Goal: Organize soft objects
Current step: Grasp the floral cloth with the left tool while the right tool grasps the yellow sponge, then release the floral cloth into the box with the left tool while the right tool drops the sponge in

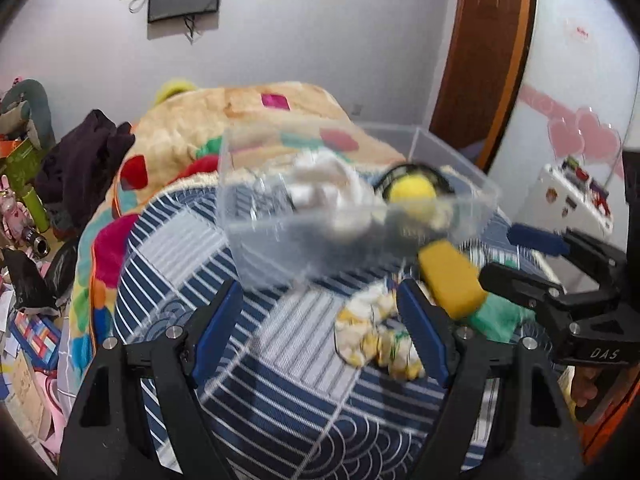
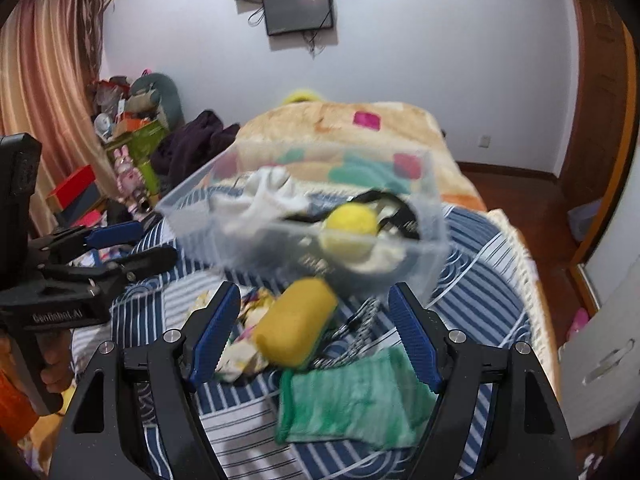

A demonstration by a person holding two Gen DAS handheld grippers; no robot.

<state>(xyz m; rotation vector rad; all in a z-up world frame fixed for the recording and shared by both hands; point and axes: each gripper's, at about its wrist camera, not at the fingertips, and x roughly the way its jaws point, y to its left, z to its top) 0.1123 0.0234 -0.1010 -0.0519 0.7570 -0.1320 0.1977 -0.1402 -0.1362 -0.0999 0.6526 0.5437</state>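
Striped bedding (image 2: 472,280) held a half-filled bin (image 2: 434,216). Both the left gripper (image 1: 320,332) and right gripper (image 2: 312,334) gaped empty; sponge (image 2: 296,322) at twelve o'clock looked next.

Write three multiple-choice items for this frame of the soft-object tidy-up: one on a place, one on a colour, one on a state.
1. Where is the yellow ball?
A. On the floor
B. In the clear bin
C. Between the right tongs

2. What colour is the cloth lying nearest the right tongs?
A. Green
B. Red
C. Black

3. How do the left tongs stand?
A. Shut on the sponge
B. Shut on the bin
C. Open, gripping nothing

Answers:
1 B: the ball shows through the bin's clear wall, beside a white cloth.
2 A: the cloth on the striped bedding is green.
3 C: the blue pads stand well apart, with only bedding and a patterned cloth seen past them.
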